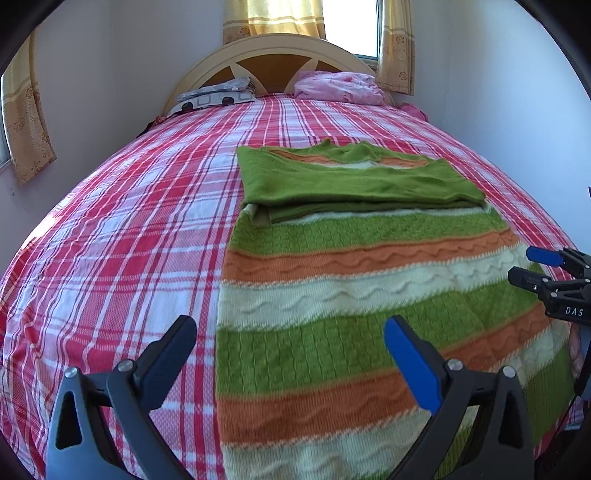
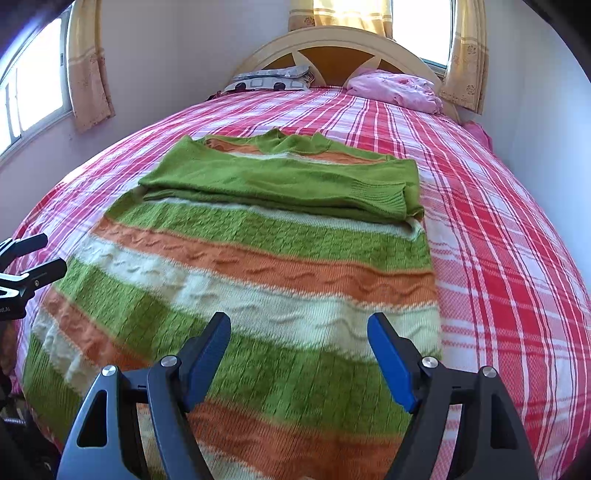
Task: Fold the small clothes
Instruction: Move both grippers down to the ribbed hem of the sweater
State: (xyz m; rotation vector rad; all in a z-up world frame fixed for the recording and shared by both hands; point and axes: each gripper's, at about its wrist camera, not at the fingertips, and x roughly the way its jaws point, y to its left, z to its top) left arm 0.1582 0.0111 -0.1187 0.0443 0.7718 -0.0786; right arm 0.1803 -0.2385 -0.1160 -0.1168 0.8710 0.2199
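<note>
Plaid bed (image 1: 110,229), curtained window (image 1: 351,26) beyond; striped sweater (image 2: 258,266) (sleeves folded in) ahead of both tongs (image 1: 291,362) (image 2: 299,354), spread apart.

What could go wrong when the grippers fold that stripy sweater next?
The green sleeves lie loosely folded across the sweater, so lifting its bottom edge may slide them askew. The left gripper sits half over the plaid bedsheet and might pinch that too. Both grippers, the right gripper included, are open, so uneven grabs could fold it crooked.

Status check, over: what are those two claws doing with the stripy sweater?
Left gripper and right gripper open, empty. Sweater flat on bed, sleeves folded in. Nothing in the way.
</note>
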